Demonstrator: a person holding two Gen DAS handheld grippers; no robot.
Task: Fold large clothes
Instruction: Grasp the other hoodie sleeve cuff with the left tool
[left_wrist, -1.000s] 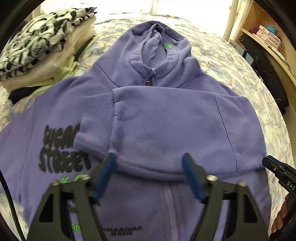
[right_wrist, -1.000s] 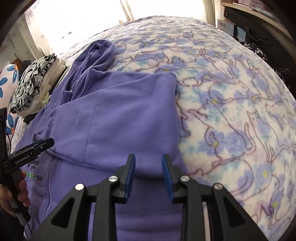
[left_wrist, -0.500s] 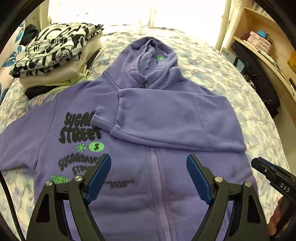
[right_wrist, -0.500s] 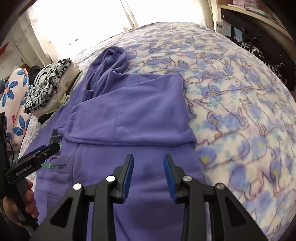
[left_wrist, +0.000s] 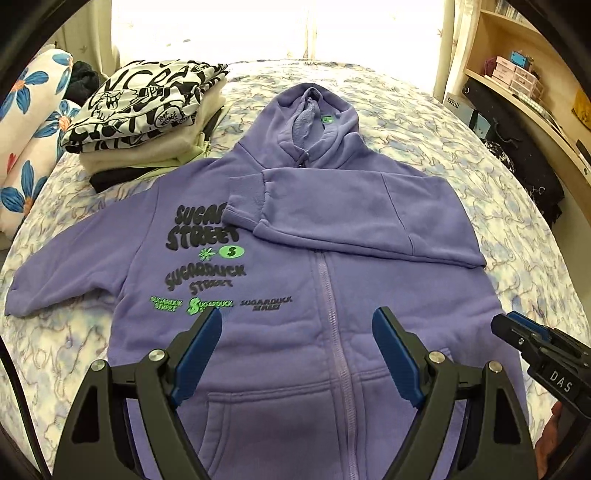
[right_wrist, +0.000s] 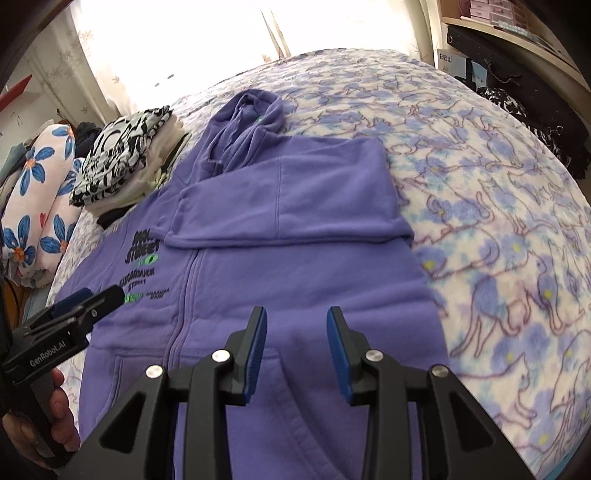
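Note:
A purple zip hoodie (left_wrist: 280, 280) with black and green "Sugar Street" print lies front up on the bed. One sleeve (left_wrist: 362, 206) is folded across the chest; the other sleeve (left_wrist: 55, 273) is spread out to the left. My left gripper (left_wrist: 297, 315) hangs above the lower front near the zip, jaws wide open and empty. In the right wrist view, my right gripper (right_wrist: 297, 314) hovers over the hoodie (right_wrist: 295, 258) near its pocket, jaws partly open with nothing between them. Each gripper shows at the edge of the other's view, held in a hand.
A stack of folded clothes (left_wrist: 147, 110) topped by a black-and-white print sits at the hoodie's far left. Floral pillows (left_wrist: 29, 122) lie beyond it. A cat-patterned blanket (right_wrist: 517, 221) covers the bed. Wooden shelves (left_wrist: 517, 81) and dark bags stand on the right.
Both grippers have pulled back and risen from the folded sleeve toward the hem, so the whole hoodie now shows. Neither gripper's opening has changed.

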